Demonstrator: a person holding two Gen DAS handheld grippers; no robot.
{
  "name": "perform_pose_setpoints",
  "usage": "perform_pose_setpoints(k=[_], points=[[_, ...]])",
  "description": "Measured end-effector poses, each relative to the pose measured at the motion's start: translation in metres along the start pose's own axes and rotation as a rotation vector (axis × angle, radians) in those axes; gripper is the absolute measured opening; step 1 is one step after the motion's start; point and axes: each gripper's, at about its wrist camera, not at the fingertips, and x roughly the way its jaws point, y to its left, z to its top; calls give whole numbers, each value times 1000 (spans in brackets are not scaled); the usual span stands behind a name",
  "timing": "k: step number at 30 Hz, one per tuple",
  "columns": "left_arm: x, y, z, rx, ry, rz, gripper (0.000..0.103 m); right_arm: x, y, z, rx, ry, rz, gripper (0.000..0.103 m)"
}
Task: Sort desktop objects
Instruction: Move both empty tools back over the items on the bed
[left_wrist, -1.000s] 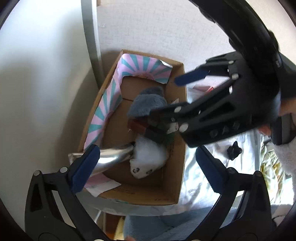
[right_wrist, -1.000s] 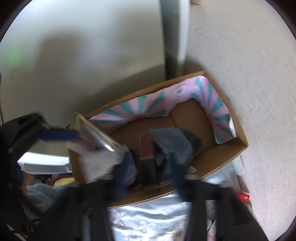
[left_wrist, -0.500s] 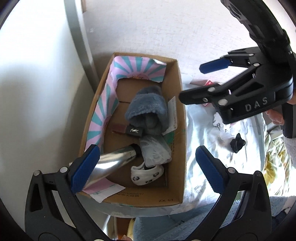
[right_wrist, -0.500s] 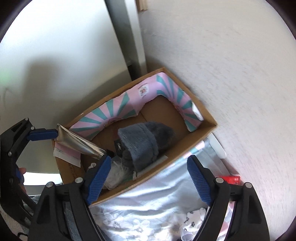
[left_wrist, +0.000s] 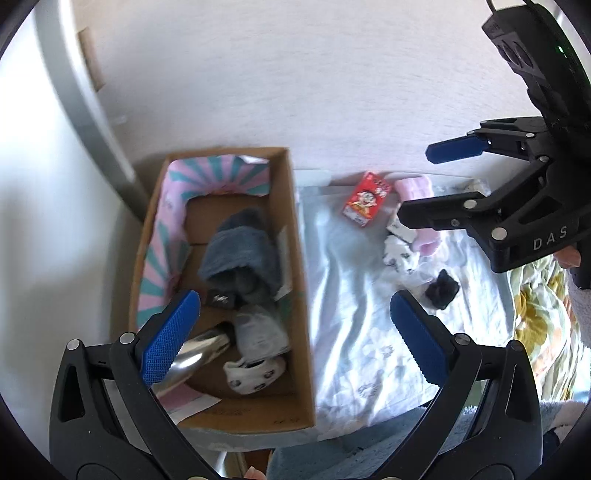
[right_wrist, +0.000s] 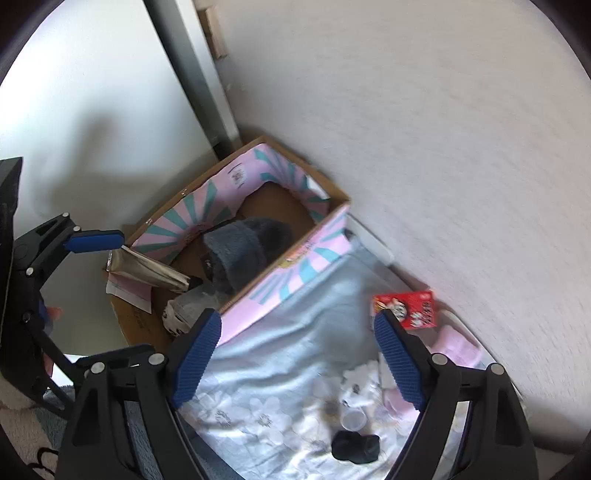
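A cardboard box (left_wrist: 300, 258) lined with pink and teal paper holds a grey fluffy slipper (left_wrist: 240, 254), a silver pouch (left_wrist: 199, 354), a grey sock (left_wrist: 258, 332) and a white panda sock (left_wrist: 255, 373). On the floral cloth (left_wrist: 351, 332) to its right lie a red packet (left_wrist: 365, 205), a pink roll (left_wrist: 424, 242), a white patterned sock (left_wrist: 400, 251) and a black lump (left_wrist: 441, 290). My left gripper (left_wrist: 294, 299) hangs open and empty over the box's right wall. My right gripper (left_wrist: 417, 184) is open and empty above the cloth's items, as the right wrist view confirms (right_wrist: 297, 315).
A textured white wall (right_wrist: 443, 147) and a grey post (left_wrist: 85, 103) stand behind the box (right_wrist: 295, 273). A small clear cup (right_wrist: 354, 419) sits by the black lump (right_wrist: 354, 446). Yellow-flowered fabric (left_wrist: 539, 314) lies right of the cloth. A hand (left_wrist: 569, 254) grips the right handle.
My right gripper came up out of the box and away to the right with its jaws wider, leaving a dark tagged item inside. The left gripper drew back, bringing the cloth into view.
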Motion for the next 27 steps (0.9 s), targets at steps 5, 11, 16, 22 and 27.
perform_pose_setpoints(k=[5, 11, 16, 22, 27], points=[[2, -23, 10, 38, -14, -62, 103, -15, -19, -20, 49, -10, -35, 82], [10, -52, 20, 103, -7, -81, 103, -30, -49, -50, 143, -35, -72, 82], [20, -72, 24, 123, 11, -113, 103, -40, -75, -77, 224, -49, -95, 82], [37, -94, 26, 144, 53, -144, 103, -41, -100, -107, 300, -43, -96, 82], [46, -103, 27, 152, 68, -149, 103, -37, -113, -126, 338, -31, -95, 82]])
